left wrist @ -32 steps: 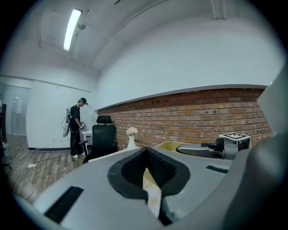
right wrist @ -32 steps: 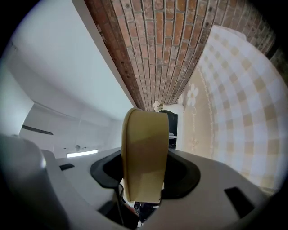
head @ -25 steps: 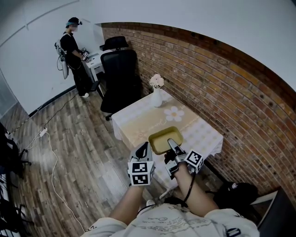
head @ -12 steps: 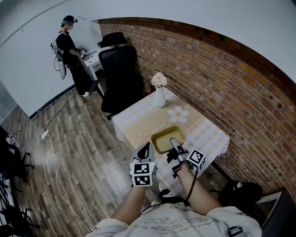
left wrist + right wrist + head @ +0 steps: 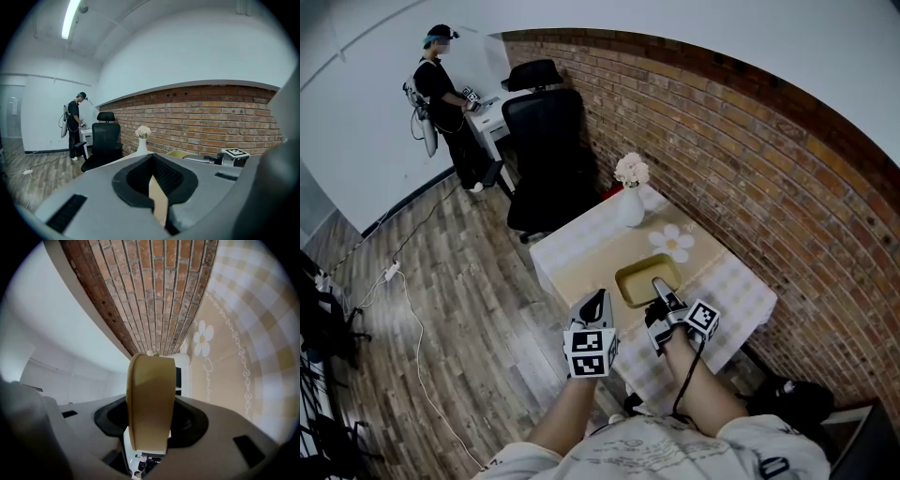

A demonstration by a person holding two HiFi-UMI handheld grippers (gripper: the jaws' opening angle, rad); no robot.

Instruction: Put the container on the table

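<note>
A yellow rectangular container hangs over the near half of the table, which wears a beige checked cloth with a daisy print. My right gripper is shut on the container's near wall. In the right gripper view that wall stands on edge between the jaws, with the cloth off to the right. My left gripper floats at the table's near left edge, apart from the container. Its jaws are closed together with nothing in them.
A white vase of flowers stands at the table's far end, beside the brick wall. Beyond the table stands a black office chair. Farther back, a person stands at a white desk. Cables lie on the wood floor.
Both grippers have moved forward toward the table. The container, held the whole time, has gone from the table's near edge to over its surface.
</note>
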